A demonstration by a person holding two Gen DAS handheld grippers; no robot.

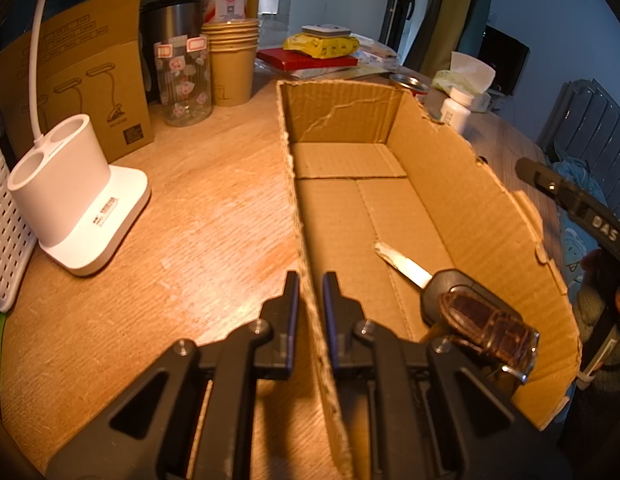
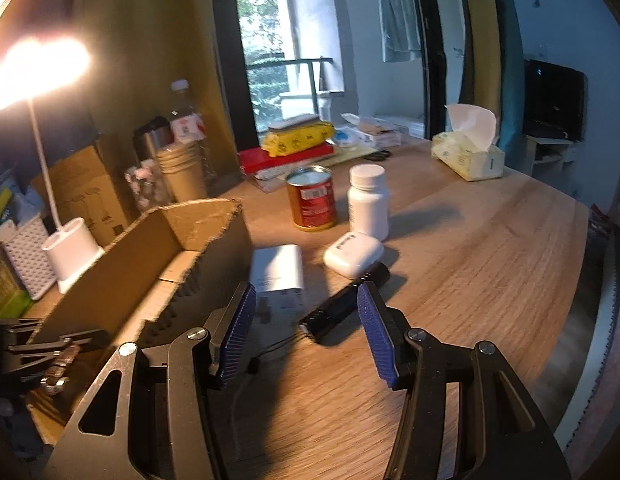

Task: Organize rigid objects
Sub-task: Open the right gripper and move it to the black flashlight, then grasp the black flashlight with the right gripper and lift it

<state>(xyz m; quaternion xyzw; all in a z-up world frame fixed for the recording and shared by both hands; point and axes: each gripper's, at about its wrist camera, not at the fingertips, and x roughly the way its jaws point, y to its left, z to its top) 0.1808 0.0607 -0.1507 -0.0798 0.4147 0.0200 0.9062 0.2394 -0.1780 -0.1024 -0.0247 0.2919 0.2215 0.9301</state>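
Note:
My left gripper (image 1: 311,280) is shut on the left wall of an open cardboard box (image 1: 350,160), one finger on each side of it. A car key (image 1: 450,300) with a brown leather fob lies inside the box near its front right. My right gripper (image 2: 305,300) is open and empty above the table, just before a black flashlight (image 2: 342,306). Beyond it lie a white power bank (image 2: 275,276), a white earbud case (image 2: 352,254), a white pill bottle (image 2: 368,200) and a red can (image 2: 312,198). The box (image 2: 149,248) stands to the left.
A white lamp base (image 1: 73,196), a glass jar (image 1: 183,80), stacked paper cups (image 1: 231,60) and a carton stand to the left of the box. Books, a yellow pack (image 2: 297,136) and a tissue box (image 2: 468,152) lie at the far end. The table edge (image 2: 582,280) curves on the right.

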